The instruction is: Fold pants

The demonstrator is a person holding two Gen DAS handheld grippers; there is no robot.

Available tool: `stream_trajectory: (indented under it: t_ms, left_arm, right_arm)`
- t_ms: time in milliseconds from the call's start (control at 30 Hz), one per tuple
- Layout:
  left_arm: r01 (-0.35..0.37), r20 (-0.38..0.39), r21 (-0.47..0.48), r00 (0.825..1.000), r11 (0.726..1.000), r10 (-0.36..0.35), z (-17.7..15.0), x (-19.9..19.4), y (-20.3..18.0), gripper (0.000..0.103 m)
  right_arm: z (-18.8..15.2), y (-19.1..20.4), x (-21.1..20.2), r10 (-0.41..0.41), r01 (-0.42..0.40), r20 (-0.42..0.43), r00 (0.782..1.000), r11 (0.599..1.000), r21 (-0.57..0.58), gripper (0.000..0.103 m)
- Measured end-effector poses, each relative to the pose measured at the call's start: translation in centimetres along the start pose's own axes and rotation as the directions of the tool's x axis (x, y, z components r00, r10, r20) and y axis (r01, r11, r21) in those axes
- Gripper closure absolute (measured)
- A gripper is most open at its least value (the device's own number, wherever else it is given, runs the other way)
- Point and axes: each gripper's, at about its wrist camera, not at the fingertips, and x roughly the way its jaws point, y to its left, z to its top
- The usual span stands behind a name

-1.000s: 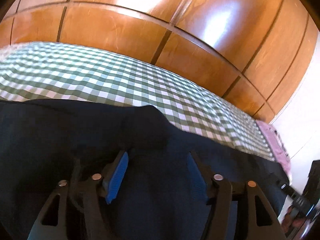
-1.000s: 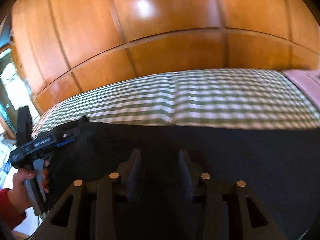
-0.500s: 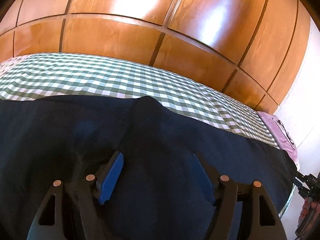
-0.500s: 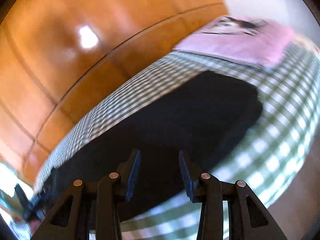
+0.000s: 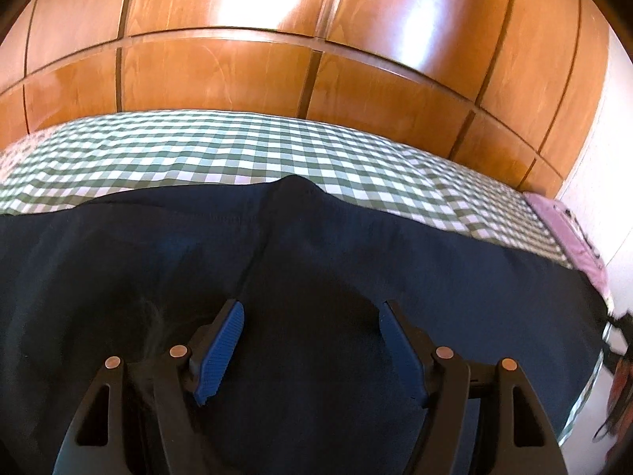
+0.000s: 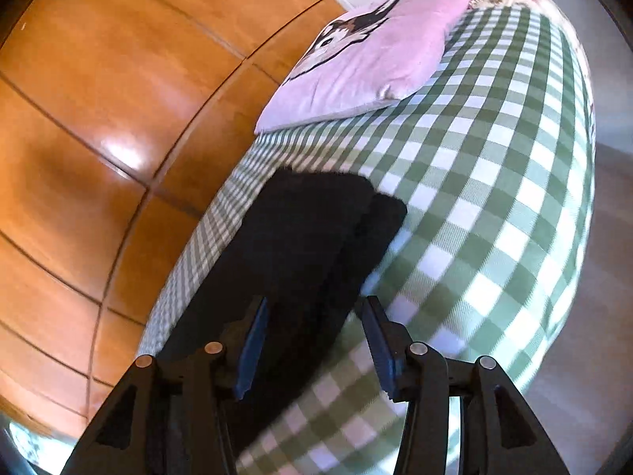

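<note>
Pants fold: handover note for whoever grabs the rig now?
Left claw: open, empty, over the middle of the pants.
Right claw: open, empty, near the pants' long edge, facing the leg ends and the pink pillow.
Pants lie lengthwise on the checked bedspread, legs apparently stacked one over the other.
Left to do: fold them shorter along their length.

Dark navy pants (image 5: pixel 316 277) are lying spread flat across the green-and-white checked bed (image 5: pixel 237 150), with a stitched seam running down the cloth. In the right wrist view the pants (image 6: pixel 292 237) are stretching lengthwise, one squared end overlapping another layer.
</note>
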Motion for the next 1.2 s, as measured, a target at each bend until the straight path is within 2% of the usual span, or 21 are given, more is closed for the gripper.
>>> stream_trajectory:
  t_ms: [100,200,433,600,700,733,833,867,1200]
  left_arm:
    - [0.003,0.026,0.026,1.000,1.000,-0.004,-0.8,-0.5,0.0,0.031]
    - [0.037,0.028,-0.012,0.999,0.999,-0.036,-0.7,-0.5,0.7,0.031]
    - [0.072,0.052,-0.045,0.996,0.996,-0.070,-0.9,-0.6,1.2,0.031]
    - [0.087,0.062,-0.058,0.995,0.995,-0.084,-1.0,-0.7,1.4,0.031]
    - [0.087,0.065,-0.058,0.994,0.995,-0.083,-1.1,-0.7,1.3,0.031]
    - [0.089,0.066,-0.059,0.994,0.994,-0.085,-1.1,-0.7,1.4,0.031]
    - [0.100,0.070,-0.067,0.993,0.993,-0.095,-1.2,-0.8,1.5,0.031]
    - [0.106,0.073,-0.071,0.992,0.992,-0.101,-1.2,-0.8,1.6,0.031]
    - [0.136,0.088,-0.091,0.988,0.987,-0.128,-1.2,-0.8,2.0,0.031]
  right_arm:
    - [0.9,-0.7,0.7,0.023,-0.024,0.025,0.999,0.998,0.063,0.054]
    - [1.3,-0.6,1.6,0.029,-0.033,0.041,0.999,0.994,0.102,0.056]
    - [1.1,0.9,2.5,0.003,-0.001,0.045,0.999,0.999,-0.045,0.056]
    - [0.9,0.4,2.2,0.036,-0.034,0.063,0.997,0.999,-0.028,0.055]
    - [0.9,0.8,2.1,0.020,-0.017,0.054,0.998,0.999,-0.044,0.057]
    - [0.9,0.6,2.0,0.015,-0.013,0.052,0.999,0.999,-0.042,0.058]
    - [1.2,1.1,2.2,0.026,-0.025,0.035,0.999,0.999,-0.020,0.080]
    - [1.2,1.6,2.1,0.032,-0.031,0.034,0.999,0.999,-0.021,0.083]
    - [0.9,9.9,-1.1,0.052,-0.030,0.110,0.993,0.980,-0.195,0.085]
